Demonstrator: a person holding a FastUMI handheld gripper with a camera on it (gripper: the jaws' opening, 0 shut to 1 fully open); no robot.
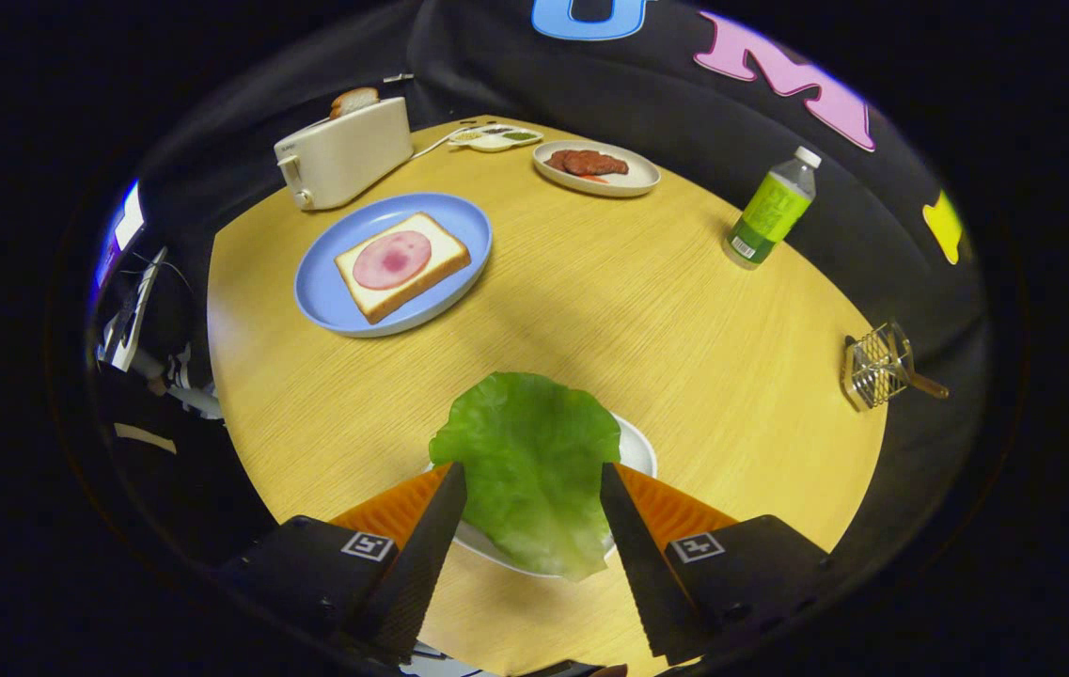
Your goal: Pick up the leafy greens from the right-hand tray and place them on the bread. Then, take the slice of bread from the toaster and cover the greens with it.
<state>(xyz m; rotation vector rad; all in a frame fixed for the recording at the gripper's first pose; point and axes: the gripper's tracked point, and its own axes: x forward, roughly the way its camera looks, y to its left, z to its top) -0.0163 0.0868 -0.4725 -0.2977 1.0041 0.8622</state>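
A green lettuce leaf [529,461] lies between the fingers of my gripper [531,472], over the white tray [639,453]. Both fingers press on its sides, and the leaf spreads past the tray's far rim. Beyond the fingers to the left, a blue plate [327,291] carries a slice of bread [412,273] topped with a round of pink ham [391,259]. Further back stands a white toaster [346,155] with a slice of bread [353,99] sticking out of its slot.
A plate of dark meat slices [595,167] and a small sauce dish [495,138] sit at the table's far edge. A green-labelled bottle [772,209] stands at the far right. A wire rack [877,367] rests on the right rim of the round wooden table [647,310].
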